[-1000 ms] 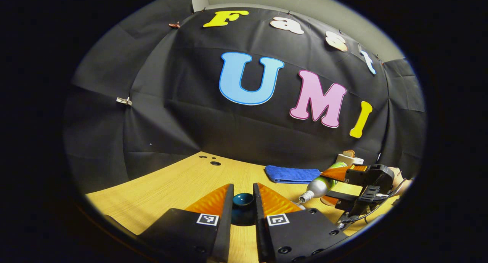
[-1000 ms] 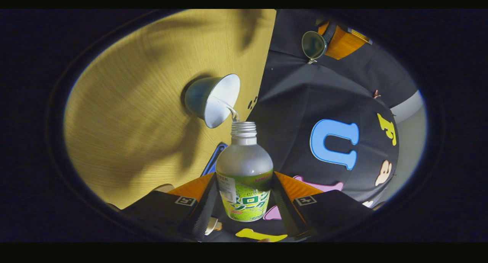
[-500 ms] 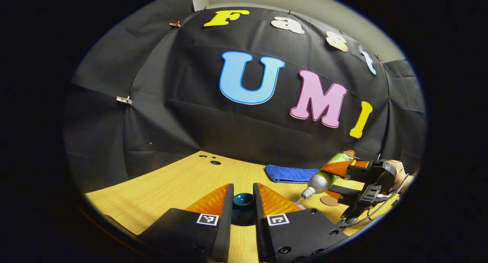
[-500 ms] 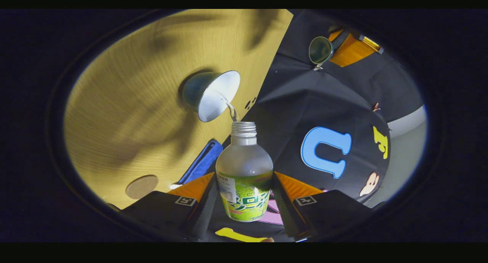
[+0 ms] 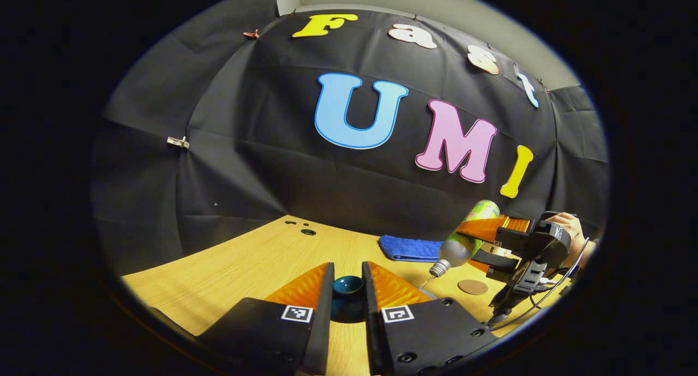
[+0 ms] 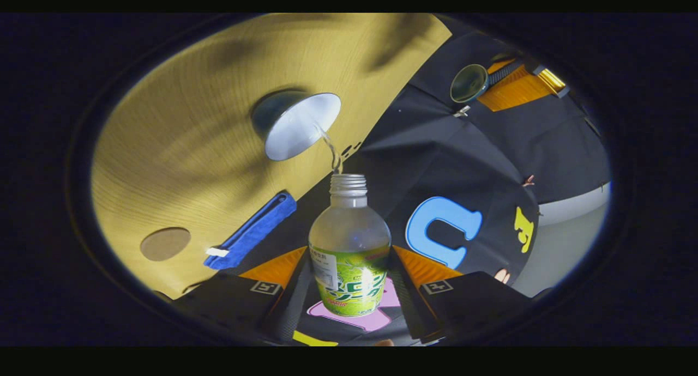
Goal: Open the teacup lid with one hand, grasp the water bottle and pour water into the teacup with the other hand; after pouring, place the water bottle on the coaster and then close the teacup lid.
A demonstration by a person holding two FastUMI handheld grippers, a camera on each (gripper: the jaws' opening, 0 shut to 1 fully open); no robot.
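On the wooden table (image 6: 180,147), the right tongs (image 6: 349,289) are clenching the tilted water bottle (image 6: 349,245), neck streaming into the teacup (image 6: 297,122) ahead, while the left tongs (image 5: 348,289) are gripping the lid (image 5: 348,286), coaster (image 6: 165,243) lying off beside.

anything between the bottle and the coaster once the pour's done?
Nothing visible. The coaster lies bare on the table; the blue cloth lies beside it, not on it. The right tool holds the bottle, tipped over the teacup.
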